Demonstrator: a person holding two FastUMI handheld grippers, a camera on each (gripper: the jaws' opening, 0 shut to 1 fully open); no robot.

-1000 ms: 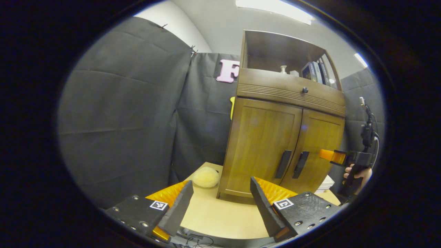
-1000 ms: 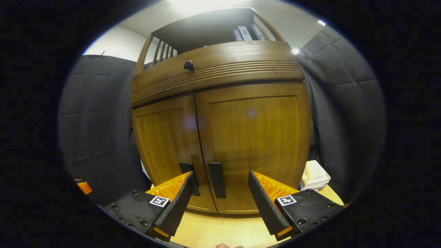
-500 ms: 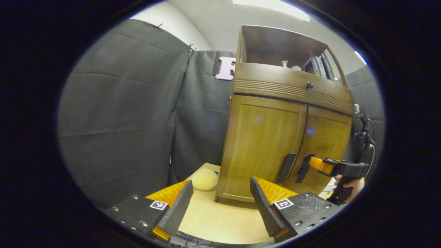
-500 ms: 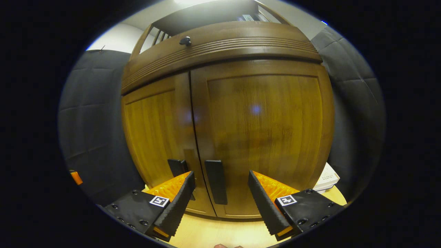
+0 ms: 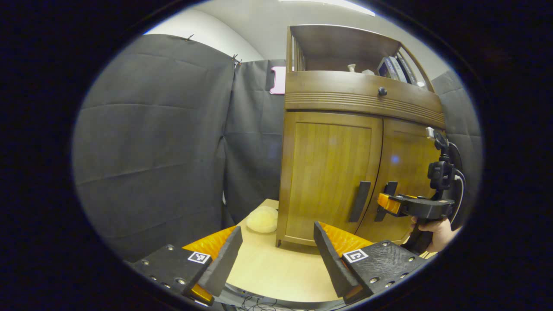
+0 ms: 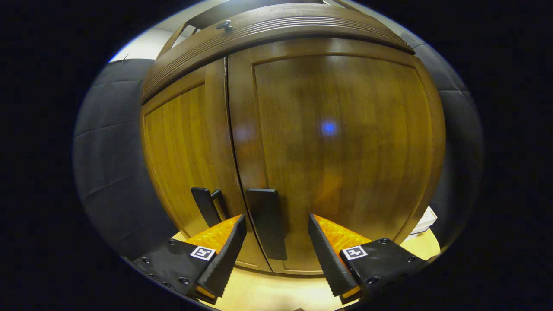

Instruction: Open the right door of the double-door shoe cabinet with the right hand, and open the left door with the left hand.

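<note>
In the left gripper view, the left gripper (image 5: 276,255) hangs with jaws spread wide and empty over the pale tabletop (image 5: 276,270), well short of the glossy brown wooden shoe cabinet (image 5: 358,142), whose left door (image 5: 330,172) is closed. In the right gripper view, the right gripper (image 6: 276,250) is agape, and the flat black handle (image 6: 268,222) of the closed right door (image 6: 341,147) stands between its ribbed black fingers (image 6: 224,255).

The double-door shoe cabinet (image 5: 328,172) stands upright on the light wooden surface (image 5: 276,268), brown with a glossy grain. Both doors, left door (image 6: 181,147) and right door (image 6: 337,142), sit shut (black vertical handles flank the centre seam).
</note>
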